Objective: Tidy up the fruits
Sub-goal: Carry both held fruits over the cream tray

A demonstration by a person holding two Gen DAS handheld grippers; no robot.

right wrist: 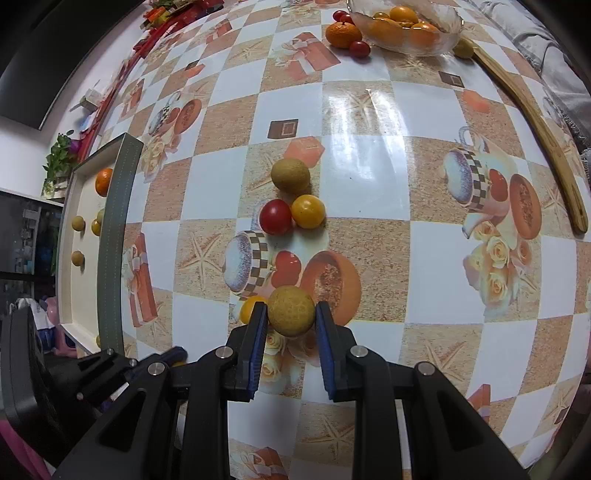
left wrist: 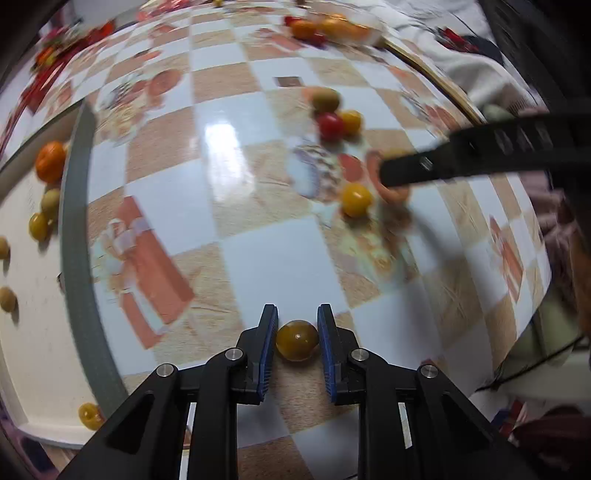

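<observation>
Blue rubber pads line both tools, and each pair has a round fruit between it right now. Your left gripper (left wrist: 297,332) brackets a small, glossy amber-yellow cherry tomato (left wrist: 297,340); thin slivers of gap show on both sides, so the pads sit just beside the skin, not clamped. Your right gripper (right wrist: 290,317) pinches a rough-skinned tan longan (right wrist: 291,312), both pads touching its sides.

Take the white rectangular tray with the grey rim (right wrist: 114,236) as your landmark. The amber tomato lies on the checkered, gift-patterned tablecloth (left wrist: 273,258) just to the right of that tray's near end. The longan is farther right of the tray, with a second yellow tomato (right wrist: 250,308) touching the left pad's outer face. A tan, red and yellow cluster (right wrist: 291,201) sits beyond it, and a clear glass bowl of oranges (right wrist: 406,29) lies far from the tray at the table's back edge.

To do this step well, close the left pads slowly and stop as soon as the skin is met; the tomato looks soft and likely to split. Lift the longan straight up so the neighbouring tomato is not dragged. The left view is motion-blurred, so steady that hand first, then carry each fruit over the grey rim and set it down among the small fruits already lying in the tray
</observation>
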